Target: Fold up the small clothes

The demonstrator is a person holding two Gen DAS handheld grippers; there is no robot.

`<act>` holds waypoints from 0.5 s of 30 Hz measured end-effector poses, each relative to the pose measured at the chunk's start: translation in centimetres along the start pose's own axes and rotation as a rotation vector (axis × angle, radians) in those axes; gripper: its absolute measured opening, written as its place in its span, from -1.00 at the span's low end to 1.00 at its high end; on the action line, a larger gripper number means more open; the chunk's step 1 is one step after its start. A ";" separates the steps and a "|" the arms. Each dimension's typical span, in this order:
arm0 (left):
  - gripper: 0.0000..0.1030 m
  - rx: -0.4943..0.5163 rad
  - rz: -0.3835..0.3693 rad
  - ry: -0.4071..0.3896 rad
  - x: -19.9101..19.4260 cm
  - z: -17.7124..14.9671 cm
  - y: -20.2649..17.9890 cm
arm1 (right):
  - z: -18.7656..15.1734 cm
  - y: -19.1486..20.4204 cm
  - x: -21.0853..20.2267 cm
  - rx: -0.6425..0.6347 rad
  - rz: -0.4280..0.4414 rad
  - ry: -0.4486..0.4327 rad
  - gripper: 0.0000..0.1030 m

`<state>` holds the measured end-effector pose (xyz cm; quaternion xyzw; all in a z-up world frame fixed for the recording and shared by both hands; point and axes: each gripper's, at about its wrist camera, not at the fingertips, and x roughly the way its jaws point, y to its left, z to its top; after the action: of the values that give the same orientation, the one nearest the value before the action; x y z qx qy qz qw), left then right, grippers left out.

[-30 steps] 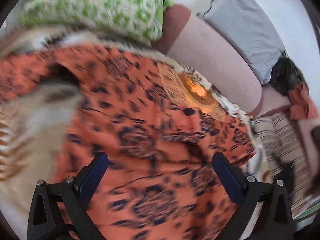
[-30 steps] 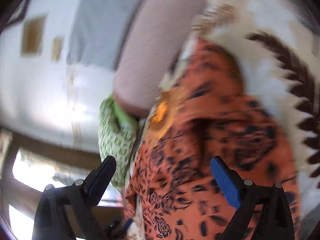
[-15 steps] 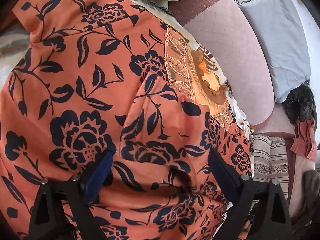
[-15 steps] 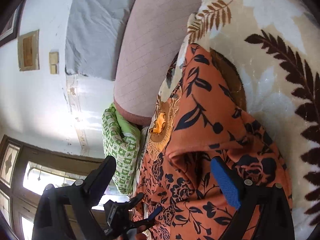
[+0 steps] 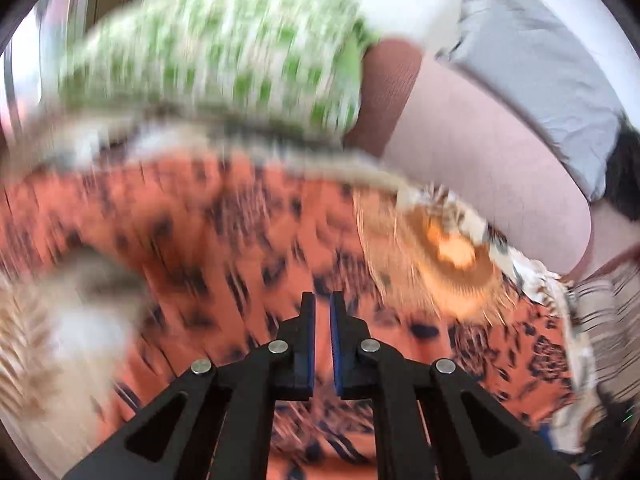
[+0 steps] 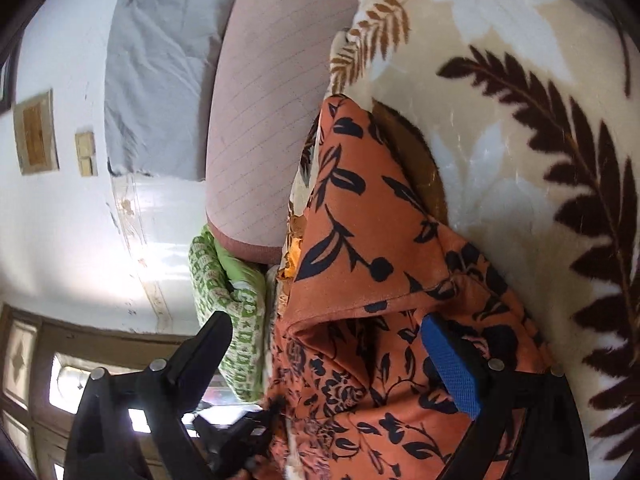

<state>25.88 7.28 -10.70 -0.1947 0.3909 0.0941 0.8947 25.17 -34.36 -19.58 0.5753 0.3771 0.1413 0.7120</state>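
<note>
Left fingers nearly closed, empty, right fingers spread over orange floral garment, no legible writing.

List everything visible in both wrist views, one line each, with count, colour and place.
garment: one, orange with dark floral print, spread on the blanket
blanket: one, cream with brown fern leaves, under the garment
bolster: one, pinkish-brown, beyond the garment
green pillow: one, green and white pattern, at the bolster's end
grey pillow: one, grey, against the white wall
left gripper: black with blue pads, jaws nearly together, above the garment; blurred
right gripper: black with blue pads, jaws wide apart over a garment fold
</note>
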 end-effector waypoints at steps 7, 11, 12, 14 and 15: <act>-0.02 -0.227 -0.225 0.265 2.3 -2.8 3.2 | -0.2 -0.2 0.3 -0.004 0.025 0.027 0.88; 0.52 -0.297 -0.343 0.281 0.6 -4.3 1.9 | -0.5 -0.2 0.1 -0.022 0.034 0.019 0.88; 0.52 -0.298 -0.350 0.293 0.9 -4.2 1.4 | -0.5 -0.2 0.1 -0.026 0.031 0.019 0.88; 0.52 -0.311 -0.337 0.320 2.0 -4.3 0.5 | -0.6 -0.1 0.1 -0.029 0.030 0.020 0.88; 0.51 -0.333 -0.325 0.337 2.5 -4.5 0.6 | -0.6 -0.1 0.0 -0.032 0.031 0.019 0.88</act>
<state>24.38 5.92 -15.51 -0.4121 0.4769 -0.0214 0.7761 24.69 -33.96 -19.67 0.5683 0.3728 0.1638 0.7150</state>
